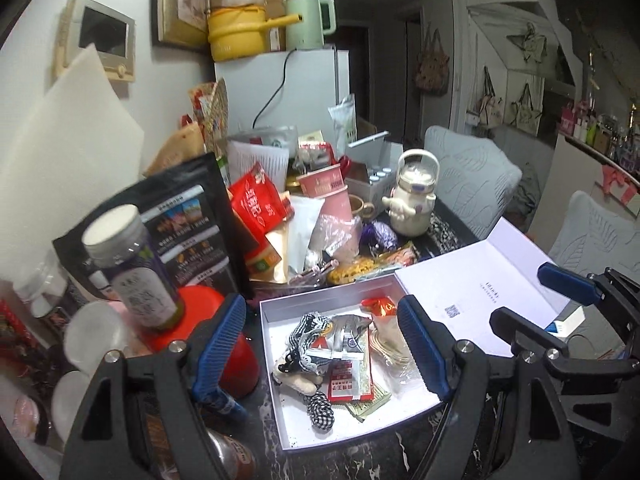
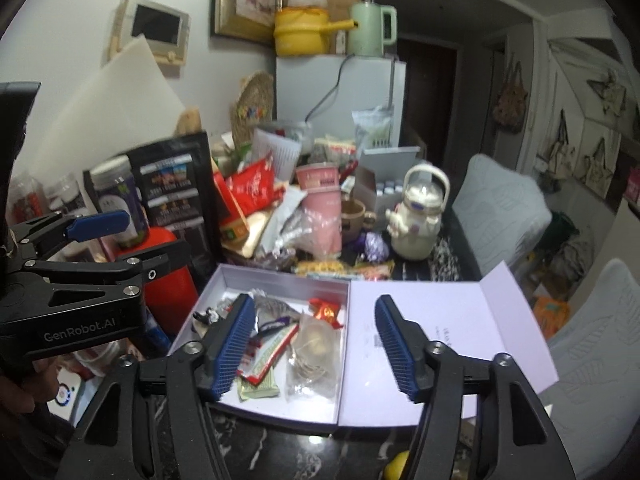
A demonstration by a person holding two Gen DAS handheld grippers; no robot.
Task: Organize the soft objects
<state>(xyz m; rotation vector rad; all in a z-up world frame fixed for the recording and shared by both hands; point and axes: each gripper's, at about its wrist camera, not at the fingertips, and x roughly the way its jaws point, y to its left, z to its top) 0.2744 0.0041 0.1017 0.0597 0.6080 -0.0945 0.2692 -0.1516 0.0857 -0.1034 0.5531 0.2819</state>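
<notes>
A white open box (image 1: 272, 364) (image 2: 340, 384) lies on the dark marble table with its lid (image 1: 480, 280) (image 2: 440, 320) folded out to the right. Inside lie a black-and-white checked fabric piece (image 1: 320, 408), snack packets (image 1: 348, 376) (image 2: 264, 364), a red wrapper (image 1: 380, 306) (image 2: 326, 312) and a clear bag (image 2: 312, 356). My left gripper (image 1: 320, 352) is open and empty, hovering over the box. My right gripper (image 2: 316, 346) is open and empty above the box's right half; it also shows in the left wrist view (image 1: 560, 292).
A crowded pile stands behind the box: black pouch (image 1: 188, 224), jar (image 1: 132, 264), red canister (image 1: 224, 344), pink cup (image 1: 328, 196), cream figure bottle (image 1: 412, 200). A white fridge (image 1: 304, 92) is at the back. Grey chairs (image 1: 472, 176) stand to the right.
</notes>
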